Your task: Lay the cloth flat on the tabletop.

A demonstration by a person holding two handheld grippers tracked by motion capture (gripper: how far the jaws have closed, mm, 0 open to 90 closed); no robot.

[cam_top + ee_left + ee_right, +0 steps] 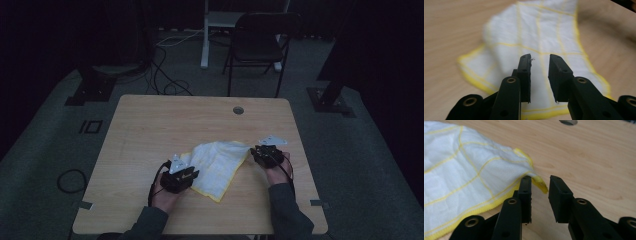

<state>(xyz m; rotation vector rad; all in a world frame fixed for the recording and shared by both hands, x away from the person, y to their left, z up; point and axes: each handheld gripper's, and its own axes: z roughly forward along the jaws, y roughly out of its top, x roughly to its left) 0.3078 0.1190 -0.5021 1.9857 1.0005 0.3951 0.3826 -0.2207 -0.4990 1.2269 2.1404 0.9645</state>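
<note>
Cloth (218, 167) lies folded near the middle of the desk (150, 125), a little towards the near edge, with the left claw (181, 176) at its near-left side and the right claw (265, 154) at its far-right corner. Both stand apart with nothing pinched: in the left gripper view the black jaws hang over the white weave with open space between them, and in the right gripper view the yellow-hemmed corner (539, 181) pokes into the gap just beside one jaw, apparently unpressed. Judging by this, the step in hand is letting go after laying a fold, so a clean release looks best: widen the jaws fully before backing away, and draw off level and low so a pad does not snag the hem and drag the fold open. That corner looks the likelier one to catch. Fabric here is thin and soft, a white open weave crossed by a yellow grid and bound with a thicker yellow edge; it slumps into shallow wrinkles and will shift easily. Beneath it, pale wood-grain laminate looks smooth and hard, offering little friction to hold the folded layers in place.
</note>
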